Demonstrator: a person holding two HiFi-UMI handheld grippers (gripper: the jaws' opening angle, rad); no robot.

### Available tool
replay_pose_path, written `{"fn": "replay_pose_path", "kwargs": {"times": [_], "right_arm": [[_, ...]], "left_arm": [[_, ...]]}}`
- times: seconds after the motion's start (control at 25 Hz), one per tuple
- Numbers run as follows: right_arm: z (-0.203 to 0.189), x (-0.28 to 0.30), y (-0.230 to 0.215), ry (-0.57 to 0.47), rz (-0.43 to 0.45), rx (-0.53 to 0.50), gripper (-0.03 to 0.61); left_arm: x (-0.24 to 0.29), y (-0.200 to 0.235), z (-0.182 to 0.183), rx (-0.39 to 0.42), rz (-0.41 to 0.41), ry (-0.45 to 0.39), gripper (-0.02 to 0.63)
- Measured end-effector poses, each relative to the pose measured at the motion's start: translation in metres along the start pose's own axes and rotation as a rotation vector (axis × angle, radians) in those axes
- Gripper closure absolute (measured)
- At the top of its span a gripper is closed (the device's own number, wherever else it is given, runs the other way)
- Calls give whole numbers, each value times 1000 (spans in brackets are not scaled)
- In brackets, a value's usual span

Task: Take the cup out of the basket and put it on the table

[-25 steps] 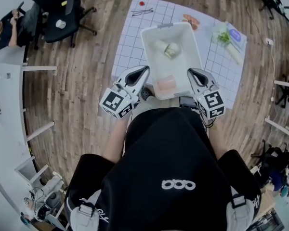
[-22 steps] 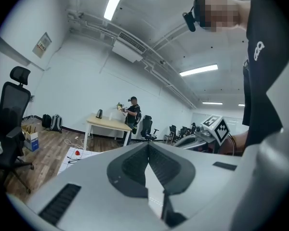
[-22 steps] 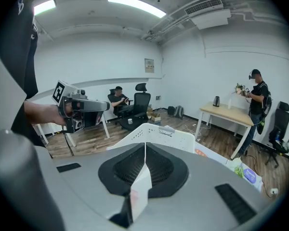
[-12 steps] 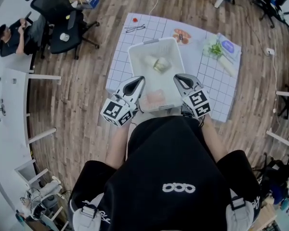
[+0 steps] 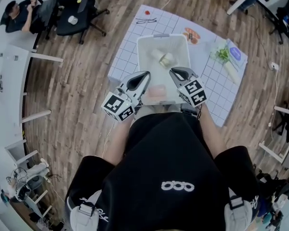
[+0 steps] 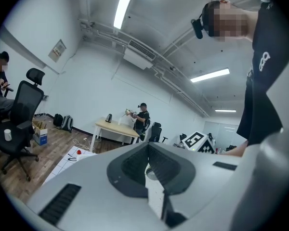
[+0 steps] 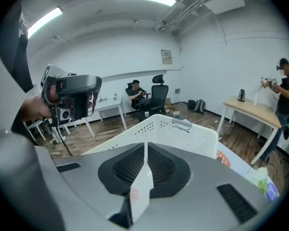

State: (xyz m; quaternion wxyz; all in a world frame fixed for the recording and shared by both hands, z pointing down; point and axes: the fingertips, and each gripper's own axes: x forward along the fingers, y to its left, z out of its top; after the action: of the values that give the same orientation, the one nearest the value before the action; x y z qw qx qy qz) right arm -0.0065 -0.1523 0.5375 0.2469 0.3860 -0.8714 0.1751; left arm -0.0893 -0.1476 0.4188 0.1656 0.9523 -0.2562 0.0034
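Head view: the cup [image 5: 167, 59] is sitting in the far half of the basket [image 5: 179, 46], with the left gripper [image 5: 144, 74] and right gripper [image 5: 173, 71] being held at its near end. Left gripper view: the fingers [image 6: 130, 165] are being held closed, empty. Right gripper view: the fingers [image 7: 164, 170] are likewise closed on nothing. The cup is being judged light, rigid and slippery, and pinching its wall at the rim is being favoured.

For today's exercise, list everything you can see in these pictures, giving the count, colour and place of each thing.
basket: one, white, middle of the gridded mat.
cup: one, pale, in the basket's far half.
pink thing: one, pink, basket's near end.
gridded mat: one, white, under the basket.
glasses: one pair, dark, mat's far left corner.
greens: one bunch, green, mat's right side.
office chair: one, black, far left.
seated person: one, dark clothes, beside that chair.
left gripper: one, grey, jaws shut, at basket's near left corner.
right gripper: one, grey, jaws shut, at basket's near right corner.
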Motion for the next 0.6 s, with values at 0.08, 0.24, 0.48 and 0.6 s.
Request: {"fn": "replay_pose_path", "kwargs": {"times": [0.08, 0.24, 0.48, 0.6], "right_arm": [[-9, 18, 10, 65, 82, 7, 554], [-51, 56, 34, 289, 264, 89, 551], [-124, 87, 52, 635, 369, 252, 524], [-144, 94, 55, 747, 364, 245, 504]], "left_arm": [[-8, 1, -5, -7, 12, 0, 605], [-25, 7, -12, -28, 44, -10, 606], [-43, 12, -18, -38, 64, -13, 606], [-48, 15, -22, -37, 69, -7, 606]]}}
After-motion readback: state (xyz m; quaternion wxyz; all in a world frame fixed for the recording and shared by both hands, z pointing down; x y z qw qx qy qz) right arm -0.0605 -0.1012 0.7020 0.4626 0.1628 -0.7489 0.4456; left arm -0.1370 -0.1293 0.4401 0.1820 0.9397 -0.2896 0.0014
